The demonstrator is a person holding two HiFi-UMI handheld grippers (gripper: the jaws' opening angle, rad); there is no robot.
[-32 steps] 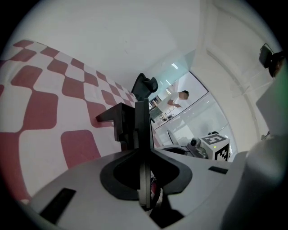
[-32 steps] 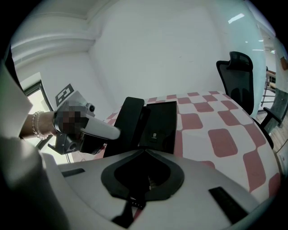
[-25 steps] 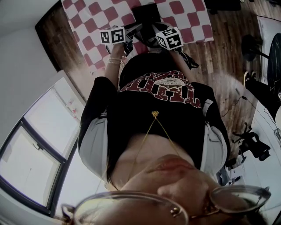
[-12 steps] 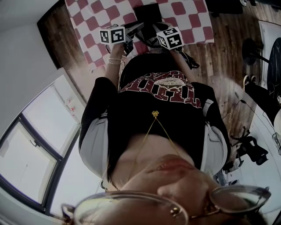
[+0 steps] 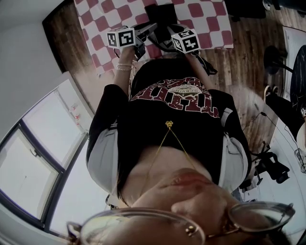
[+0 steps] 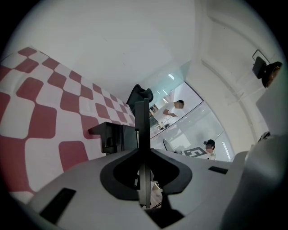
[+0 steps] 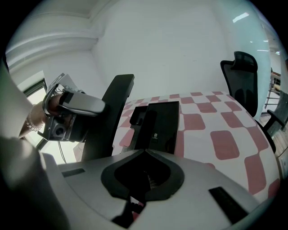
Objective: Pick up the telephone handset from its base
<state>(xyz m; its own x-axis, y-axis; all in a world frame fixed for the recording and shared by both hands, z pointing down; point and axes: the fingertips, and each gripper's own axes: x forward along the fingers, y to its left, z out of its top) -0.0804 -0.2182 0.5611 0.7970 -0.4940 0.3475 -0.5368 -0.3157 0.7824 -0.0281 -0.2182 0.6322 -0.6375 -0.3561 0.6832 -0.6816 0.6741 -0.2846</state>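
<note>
The black telephone base (image 7: 157, 123) sits on the red-and-white checkered tablecloth (image 7: 216, 143); in the left gripper view the base (image 6: 112, 137) lies just left of centre. My left gripper (image 6: 142, 152) is shut on the black handset (image 6: 141, 119), seen edge-on as a thin upright bar. In the right gripper view the handset (image 7: 112, 112) stands tilted, up off the base and left of it. My right gripper (image 7: 146, 177) hovers close in front of the base; its jaws are lost in a dark hollow. In the head view both grippers (image 5: 143, 31) (image 5: 165, 42) reach over the base (image 5: 160, 12).
A black office chair (image 7: 245, 85) stands beyond the table's far right corner. Wooden floor (image 5: 248, 62) surrounds the table. A large window (image 5: 33, 167) is on one side. Behind a glass wall, two people (image 6: 173, 110) are at desks.
The left gripper has lifted a little with the handset in it. The right gripper has stayed where it was.
</note>
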